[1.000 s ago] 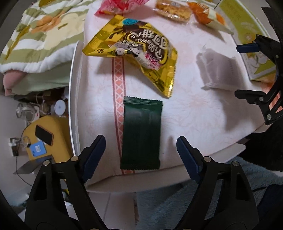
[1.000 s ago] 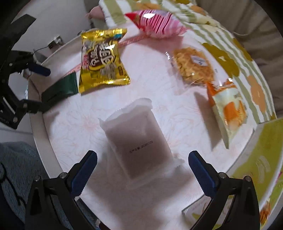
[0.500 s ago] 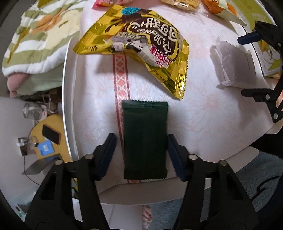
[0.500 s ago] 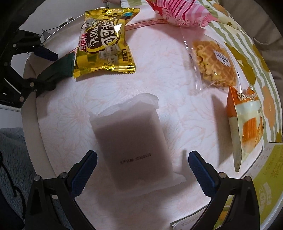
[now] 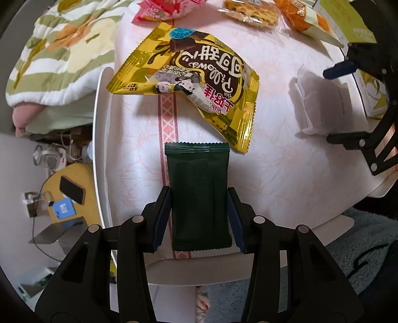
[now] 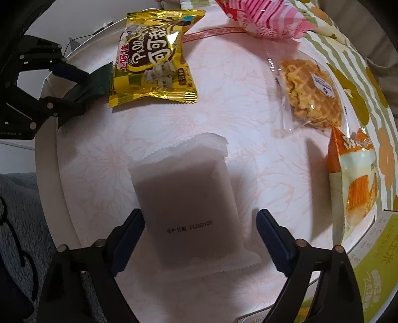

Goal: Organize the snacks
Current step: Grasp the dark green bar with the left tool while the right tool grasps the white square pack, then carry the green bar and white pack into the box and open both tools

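A dark green snack packet (image 5: 199, 188) lies flat near the front edge of the round white table (image 5: 286, 169). My left gripper (image 5: 199, 193) points straight down and is shut on the packet, with both blue pads pressing its long sides. A white translucent packet (image 6: 189, 198) with a printed date lies in the middle of the table. My right gripper (image 6: 200, 215) straddles its lower half, jaws closing. Its left pad is at the packet's edge and the right pad stands clear of it. In the right wrist view the left gripper (image 6: 67, 82) holds the green packet (image 6: 100, 79) at far left.
A yellow cocoa snack bag (image 5: 189, 82) lies just beyond the green packet. Further back are a pink bag (image 6: 266, 22), a clear waffle pack (image 6: 311, 97) and an orange bag (image 6: 353, 181). A yellow-green box (image 6: 375, 268) sits at the right edge. A striped quilt (image 5: 57, 57) borders the table.
The left gripper's jaws closed from wide open onto the green packet. The right gripper sank toward the white packet, rolled a little, and its jaws have narrowed around it.
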Available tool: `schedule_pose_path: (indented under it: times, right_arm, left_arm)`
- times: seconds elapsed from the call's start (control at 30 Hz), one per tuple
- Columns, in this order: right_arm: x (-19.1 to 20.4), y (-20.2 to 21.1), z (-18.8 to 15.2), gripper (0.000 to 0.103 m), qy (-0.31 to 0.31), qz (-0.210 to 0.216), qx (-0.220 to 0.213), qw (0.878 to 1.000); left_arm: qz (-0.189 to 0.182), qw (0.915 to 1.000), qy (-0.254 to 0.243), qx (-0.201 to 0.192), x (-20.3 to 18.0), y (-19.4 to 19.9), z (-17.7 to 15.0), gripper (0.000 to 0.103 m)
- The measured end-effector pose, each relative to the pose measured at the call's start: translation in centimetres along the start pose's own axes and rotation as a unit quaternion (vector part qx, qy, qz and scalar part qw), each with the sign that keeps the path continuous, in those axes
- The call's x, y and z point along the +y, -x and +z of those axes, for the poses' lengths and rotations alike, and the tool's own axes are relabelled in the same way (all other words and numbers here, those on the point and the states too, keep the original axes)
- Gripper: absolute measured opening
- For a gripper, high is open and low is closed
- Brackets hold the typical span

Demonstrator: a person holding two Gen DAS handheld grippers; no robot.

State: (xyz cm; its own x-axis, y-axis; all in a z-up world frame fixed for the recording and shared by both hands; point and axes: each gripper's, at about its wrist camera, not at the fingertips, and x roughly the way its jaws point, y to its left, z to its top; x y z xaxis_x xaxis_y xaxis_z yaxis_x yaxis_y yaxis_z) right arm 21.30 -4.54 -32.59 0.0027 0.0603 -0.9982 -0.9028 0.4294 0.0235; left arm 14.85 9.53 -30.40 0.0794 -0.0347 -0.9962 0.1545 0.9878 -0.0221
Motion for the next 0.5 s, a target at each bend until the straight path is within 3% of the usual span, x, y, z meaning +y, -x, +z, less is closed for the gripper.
schedule_pose_path:
  times: [0.1,0.3,0.5]
  right_arm:
    - [0.7,-0.2,0.0,0.085,0.011,0.001,0.0,1.0]
    - [2.2,-0.4,-0.3,0.063,0.033,-0.02,-0.002,0.999]
    - [2.7,0.1,-0.4,0.061,0.0,-0.023,-0.014,1.0]
  left_arm:
    - [-0.006,0.9999,0.008,-0.003,0.3,0.3,0.0,0.04]
    - [-0.015,0.9996,0.021,-0.009,0.9,1.0,0.0,0.04]
    - [-0.019,0.9995,0.018,-0.019,1.0,1.6,-0.3,0.04]
